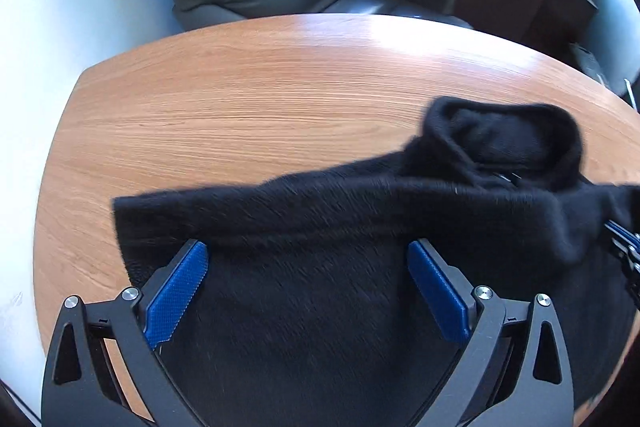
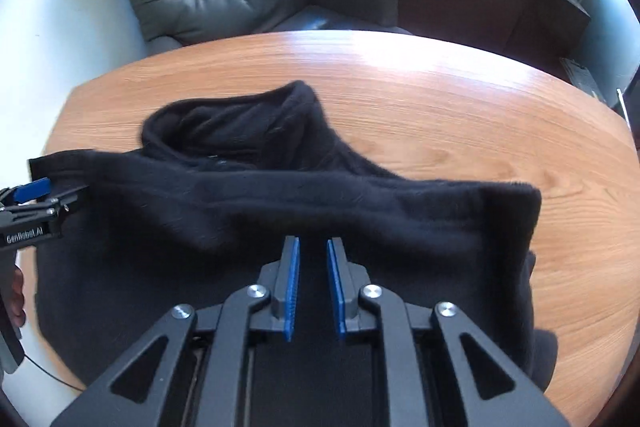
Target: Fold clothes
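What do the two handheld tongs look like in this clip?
Both tongs, left and right, have matte black linkage arms with triangular cutouts, silver pivot bolts and textured blue pads. The right wrist view shows white "GenRobot.AI" lettering on the left one's body, with a thin black cable below.

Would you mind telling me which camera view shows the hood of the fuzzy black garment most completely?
The right wrist view: the hood of the fuzzy black garment lies whole on the wooden table, opening visible. The left wrist view shows the hood too, but off toward the right edge and blurred.
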Demonstrator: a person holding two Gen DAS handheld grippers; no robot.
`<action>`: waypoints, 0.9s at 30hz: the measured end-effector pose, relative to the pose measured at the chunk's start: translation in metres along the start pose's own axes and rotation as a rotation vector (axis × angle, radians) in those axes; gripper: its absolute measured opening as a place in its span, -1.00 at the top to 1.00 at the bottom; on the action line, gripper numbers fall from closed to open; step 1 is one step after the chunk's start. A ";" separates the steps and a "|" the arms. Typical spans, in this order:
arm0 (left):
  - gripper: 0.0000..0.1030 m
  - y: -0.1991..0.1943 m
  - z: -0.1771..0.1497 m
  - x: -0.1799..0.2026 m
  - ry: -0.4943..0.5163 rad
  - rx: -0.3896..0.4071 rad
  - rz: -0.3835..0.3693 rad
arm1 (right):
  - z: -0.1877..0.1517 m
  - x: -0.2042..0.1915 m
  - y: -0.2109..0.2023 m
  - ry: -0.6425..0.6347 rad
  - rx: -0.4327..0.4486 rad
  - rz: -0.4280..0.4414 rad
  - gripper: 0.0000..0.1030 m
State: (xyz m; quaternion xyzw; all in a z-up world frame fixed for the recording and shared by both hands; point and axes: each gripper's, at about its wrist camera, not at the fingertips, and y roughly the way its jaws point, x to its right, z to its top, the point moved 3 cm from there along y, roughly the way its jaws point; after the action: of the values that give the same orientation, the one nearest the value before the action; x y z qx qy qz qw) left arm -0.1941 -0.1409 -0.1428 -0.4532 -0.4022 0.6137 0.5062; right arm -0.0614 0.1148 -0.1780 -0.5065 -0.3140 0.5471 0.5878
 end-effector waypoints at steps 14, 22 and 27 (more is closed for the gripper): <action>-0.93 -0.012 -0.007 0.012 0.014 0.039 -0.026 | 0.027 0.047 -0.013 0.159 0.057 -0.002 0.80; -0.76 -0.069 -0.042 -0.009 -0.037 0.102 -0.063 | 0.011 0.086 -0.043 0.309 0.125 0.213 0.57; -1.00 -0.143 -0.106 0.028 0.105 0.185 -0.037 | -0.077 0.107 -0.146 0.435 0.318 0.386 -0.98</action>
State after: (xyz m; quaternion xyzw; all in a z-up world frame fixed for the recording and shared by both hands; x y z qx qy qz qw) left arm -0.0576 -0.0866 -0.0393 -0.4288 -0.3248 0.6142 0.5774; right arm 0.0795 0.2142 -0.0827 -0.5635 0.0101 0.5697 0.5982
